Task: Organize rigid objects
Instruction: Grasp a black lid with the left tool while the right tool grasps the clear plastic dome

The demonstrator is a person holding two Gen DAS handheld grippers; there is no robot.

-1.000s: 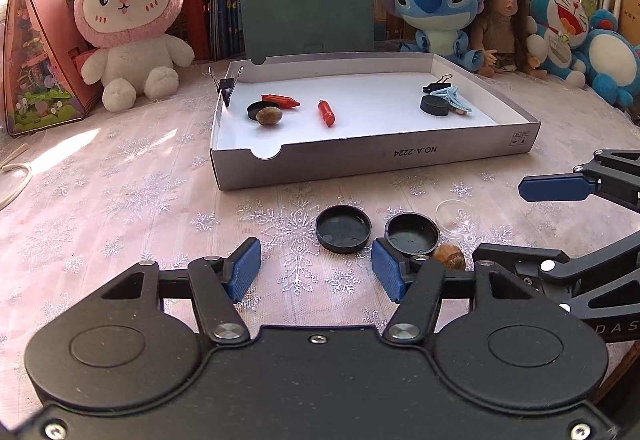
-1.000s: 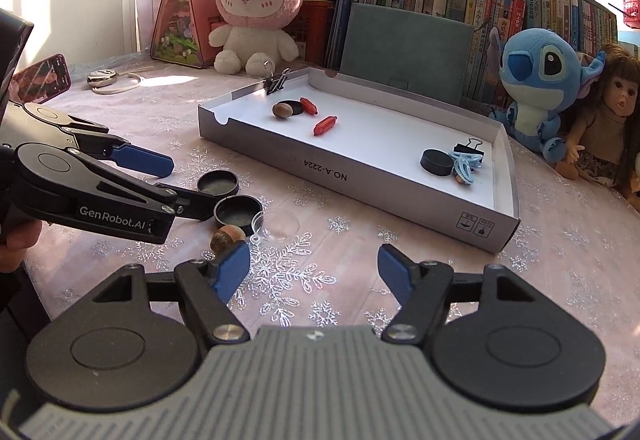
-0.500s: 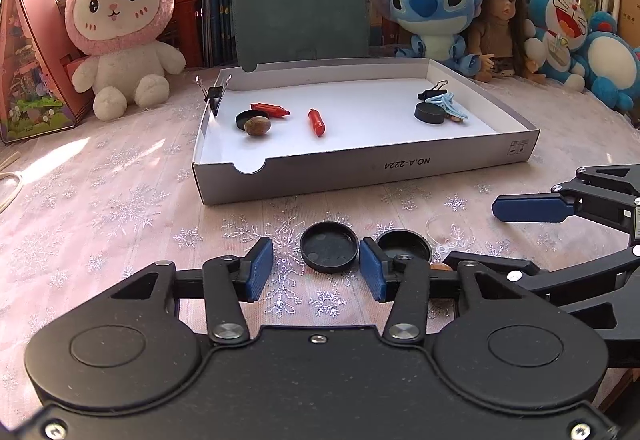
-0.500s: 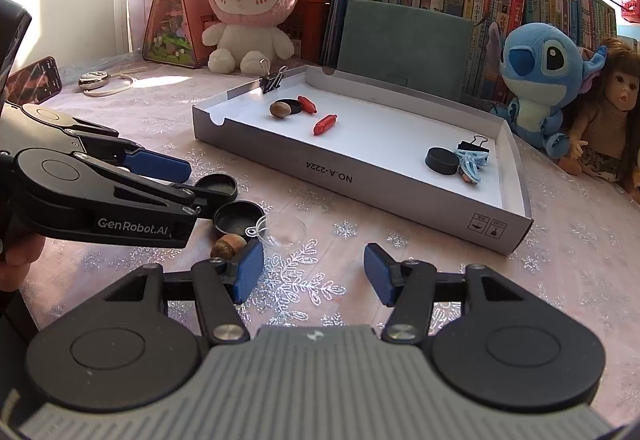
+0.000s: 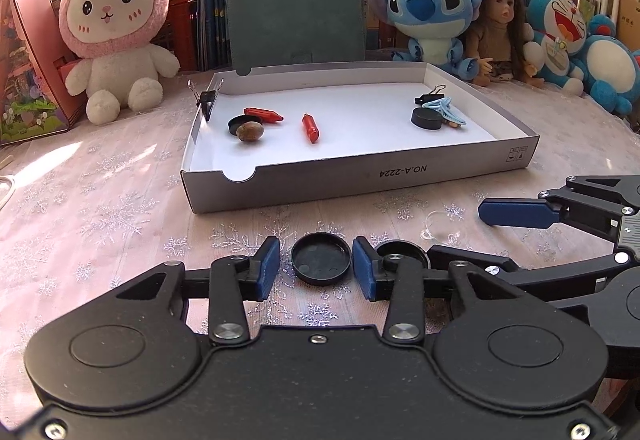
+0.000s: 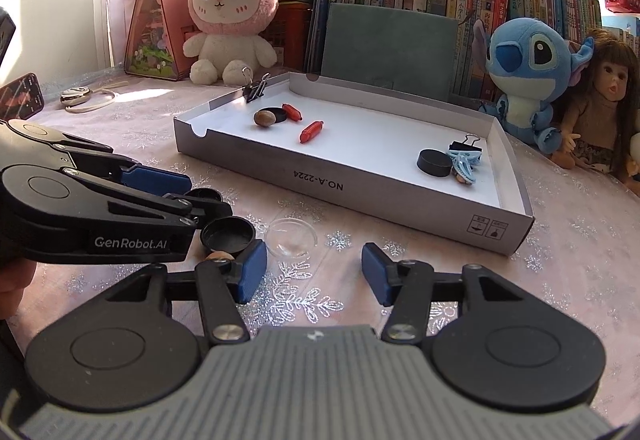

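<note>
Books and soft toys stand along the back of a pink table cloth (image 5: 100, 208) with snowflakes on it.

Low in the middle of the left view, the left claw (image 5: 316, 266) has a black cap (image 5: 320, 258) between its blue pads. Its jaws have just been closing in on the cap. The pads look very near the cap's sides, maybe just touching, but I cannot tell for sure. The cap sits flat on the cloth, so it is not lifted yet.

This step looks like picking up the cap. Next, the jaws need to close the last bit, then lift the cap and carry it to the tray (image 5: 360, 176) in the middle of the view.

Low in the right view, the right claw (image 6: 314, 272) has also just been closing a little, but it is open with only cloth between its pads. A clear dish (image 6: 292, 238) lies just above it, so that may be its pick.

A second cap (image 6: 228, 234) sits left of the dish, and a brown nut (image 6: 220, 255) peeks out below it. The claw arms hide most of the nut. In the tray's right corner a clip, a black cap and a blue thing are bunched up and hard to tell apart.
</note>
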